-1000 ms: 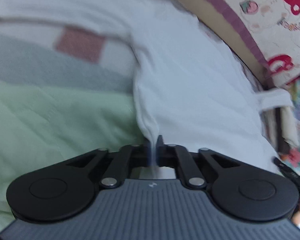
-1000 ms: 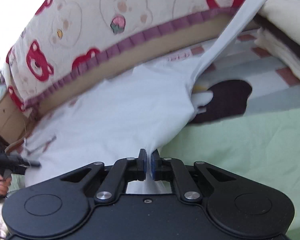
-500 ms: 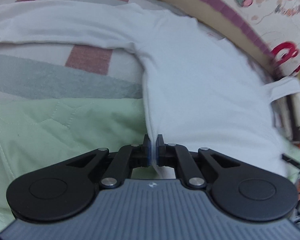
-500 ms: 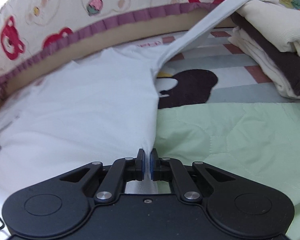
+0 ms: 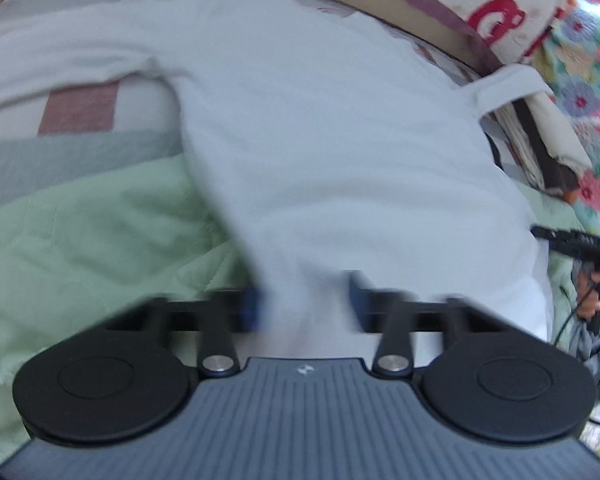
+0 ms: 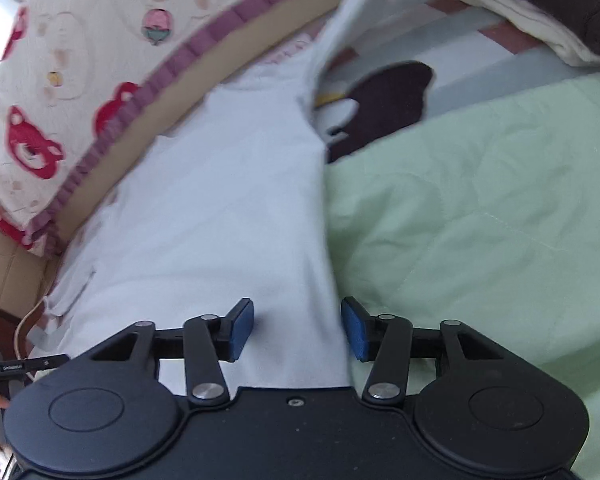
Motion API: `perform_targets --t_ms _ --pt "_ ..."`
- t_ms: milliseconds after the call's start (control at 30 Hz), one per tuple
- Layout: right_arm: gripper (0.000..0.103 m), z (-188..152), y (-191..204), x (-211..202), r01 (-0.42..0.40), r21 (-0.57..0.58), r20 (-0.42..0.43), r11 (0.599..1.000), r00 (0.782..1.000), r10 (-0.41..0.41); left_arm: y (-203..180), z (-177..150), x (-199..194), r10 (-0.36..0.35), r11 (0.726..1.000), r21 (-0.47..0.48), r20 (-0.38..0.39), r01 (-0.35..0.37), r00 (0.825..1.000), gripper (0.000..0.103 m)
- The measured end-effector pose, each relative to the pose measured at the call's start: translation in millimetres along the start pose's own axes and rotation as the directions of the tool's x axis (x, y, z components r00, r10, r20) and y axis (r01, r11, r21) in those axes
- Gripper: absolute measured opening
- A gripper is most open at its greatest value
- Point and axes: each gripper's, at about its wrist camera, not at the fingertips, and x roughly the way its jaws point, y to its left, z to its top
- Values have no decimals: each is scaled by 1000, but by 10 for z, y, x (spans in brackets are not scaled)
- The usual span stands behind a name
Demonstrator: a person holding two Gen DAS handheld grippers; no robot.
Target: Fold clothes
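A white long-sleeved shirt (image 5: 320,128) lies spread flat on the bed. My left gripper (image 5: 304,308) is open at the shirt's near left hem corner, which lies loose between the blue pads. My right gripper (image 6: 298,330) is open too, and the near right hem corner (image 6: 292,280) lies between its fingers. The left sleeve (image 5: 60,60) stretches out over the striped blanket. The right sleeve (image 6: 360,4) runs up onto a stack of folded clothes. The left wrist view is blurred.
A green quilt (image 6: 480,200) covers the near part of the bed. A stack of folded cream and brown clothes (image 6: 540,12) sits at the far right. A bear-print bumper (image 6: 80,60) lines the far edge. A hand holding the other gripper's handle (image 5: 592,280) shows at right.
Both grippers were shut on the shirt's hem corners; now both have opened and let go. The shirt has settled flat on the bed.
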Motion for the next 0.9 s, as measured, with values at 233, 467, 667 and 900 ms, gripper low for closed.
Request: perform_targets --t_ms 233,467,667,900 --pt "7 159 6 -330 -71 -33 71 997 995 73 18 36 -109 -7 1000 22 -45 8 999 4" --pt "6 171 -177 -120 -9 30 -74 1000 997 11 -125 -30 106 131 977 192 -184 -95 974 4" --pt "5 155 -85 -33 53 -56 -134 997 989 -60 -170 -53 195 191 959 252 -230 -131 954 5" --pt "4 272 136 -40 203 -252 -218 946 941 -260 -346 -48 87 262 931 314 -218 -186 940 11"
